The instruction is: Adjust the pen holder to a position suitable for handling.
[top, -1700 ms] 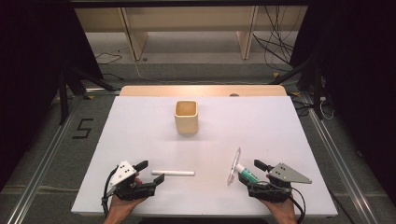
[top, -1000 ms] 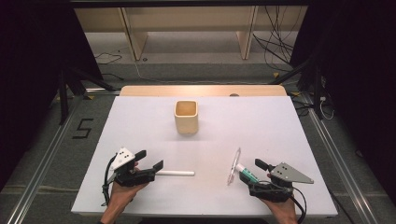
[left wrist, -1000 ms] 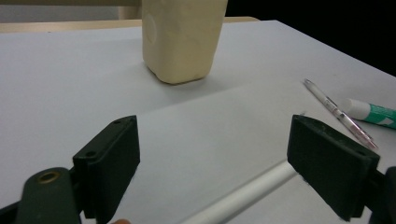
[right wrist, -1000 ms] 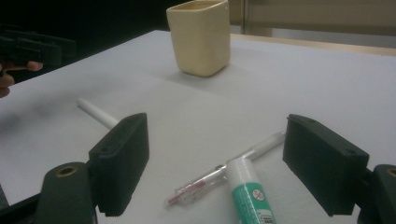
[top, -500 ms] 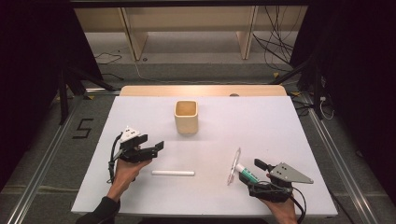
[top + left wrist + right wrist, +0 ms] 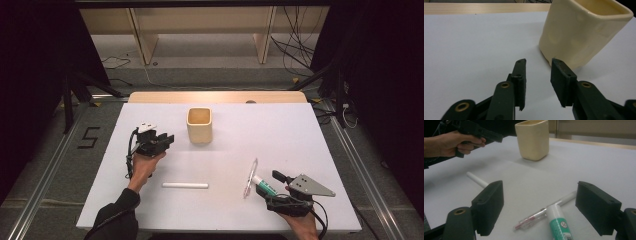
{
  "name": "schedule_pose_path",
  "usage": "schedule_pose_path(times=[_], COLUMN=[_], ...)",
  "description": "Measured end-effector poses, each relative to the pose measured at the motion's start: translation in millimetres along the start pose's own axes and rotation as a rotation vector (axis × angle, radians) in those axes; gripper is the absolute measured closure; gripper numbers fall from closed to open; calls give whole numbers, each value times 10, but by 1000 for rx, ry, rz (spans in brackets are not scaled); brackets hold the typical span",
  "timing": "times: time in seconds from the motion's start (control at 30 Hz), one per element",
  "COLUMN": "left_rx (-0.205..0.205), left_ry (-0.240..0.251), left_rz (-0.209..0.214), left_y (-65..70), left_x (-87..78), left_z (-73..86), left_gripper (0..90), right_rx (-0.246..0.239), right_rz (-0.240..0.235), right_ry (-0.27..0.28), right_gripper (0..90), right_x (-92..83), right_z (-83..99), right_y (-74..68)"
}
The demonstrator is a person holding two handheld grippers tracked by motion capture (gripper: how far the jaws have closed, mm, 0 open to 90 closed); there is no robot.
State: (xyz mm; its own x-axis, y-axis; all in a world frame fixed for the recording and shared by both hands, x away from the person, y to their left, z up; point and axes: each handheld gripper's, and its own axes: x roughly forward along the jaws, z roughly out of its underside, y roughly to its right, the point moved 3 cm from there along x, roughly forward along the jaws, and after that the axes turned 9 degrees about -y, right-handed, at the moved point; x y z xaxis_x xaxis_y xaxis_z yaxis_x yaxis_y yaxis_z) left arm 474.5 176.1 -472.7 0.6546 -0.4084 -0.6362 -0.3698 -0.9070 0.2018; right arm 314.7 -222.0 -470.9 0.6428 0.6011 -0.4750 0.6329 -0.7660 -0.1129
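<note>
The left gripper is hanging over the white table, and it is pointing at the cream cup. The cup is standing up straight near the far middle of the table, with its open top facing up. In the left gripper view the cup is sitting just ahead of the jaws and a little to their right, near but not touching. The jaws have just been closing. They are now a small way apart, and nothing is lying between them, only bare table. The gap looks too small to go around the whole cup, so I think the jaws are getting ready to pinch one wall of it or to push it. The left hand is much nearer to the cup than the right one is. The right gripper is resting low at the near right side, well apart from the cup. In the right gripper view its jaws are standing wide apart and are holding nothing. A green and white tube and a thin clear stick are lying on the table between them. A white stick is lying flat near the front edge, with its long side running left to right, behind the left hand.
</note>
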Motion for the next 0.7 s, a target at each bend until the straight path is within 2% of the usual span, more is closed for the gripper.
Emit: schedule_pose_path(times=[0.33,0.5,0.7], left_rx=[42,30,14], left_ry=[-30,-32,-29], left_rz=[-9,-21,-12], left_y=[74,37,-1], left_x=[234,348,411], left_z=[-156,-222,-274], left_gripper=[814,880,889], right_rx=[0,0,5], right_rz=[-7,-9,-15], right_ry=[4,2,-3], right_gripper=[233,233,233], right_x=[5,3,9], right_z=[2,3,7], right_y=[0,2,6])
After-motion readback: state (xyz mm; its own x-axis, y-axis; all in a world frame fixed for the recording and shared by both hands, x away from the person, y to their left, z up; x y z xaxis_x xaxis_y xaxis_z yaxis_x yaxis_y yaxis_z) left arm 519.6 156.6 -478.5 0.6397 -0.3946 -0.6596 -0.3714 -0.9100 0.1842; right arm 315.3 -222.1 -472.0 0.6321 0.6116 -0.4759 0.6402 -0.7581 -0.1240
